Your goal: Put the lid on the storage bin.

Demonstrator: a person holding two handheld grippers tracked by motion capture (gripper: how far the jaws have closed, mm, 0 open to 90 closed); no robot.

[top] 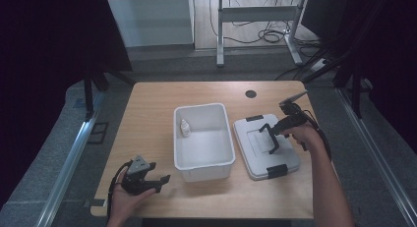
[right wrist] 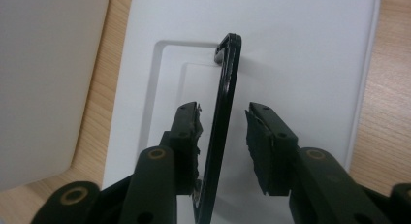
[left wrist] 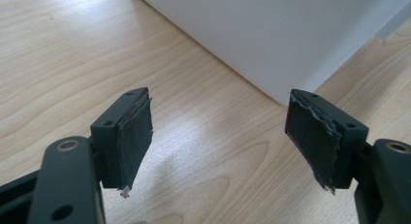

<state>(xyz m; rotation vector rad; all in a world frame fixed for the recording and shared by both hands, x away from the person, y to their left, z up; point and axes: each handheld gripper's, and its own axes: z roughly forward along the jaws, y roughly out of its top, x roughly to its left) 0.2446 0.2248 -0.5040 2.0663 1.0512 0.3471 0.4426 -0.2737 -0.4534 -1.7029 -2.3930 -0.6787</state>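
Nearest, the left gripper (top: 156,180) rests on the table (top: 147,114) with jaws wide and empty, just beside the open white bin (top: 202,165), which contains a small bottle (top: 185,127). Farther right, the right gripper (right wrist: 223,132) straddles the raised black handle (right wrist: 225,93) of the white lid (top: 265,148), jaws narrow but one pad not yet pressing. Closing off-centre could let the thin handle slip sideways or fold flat.
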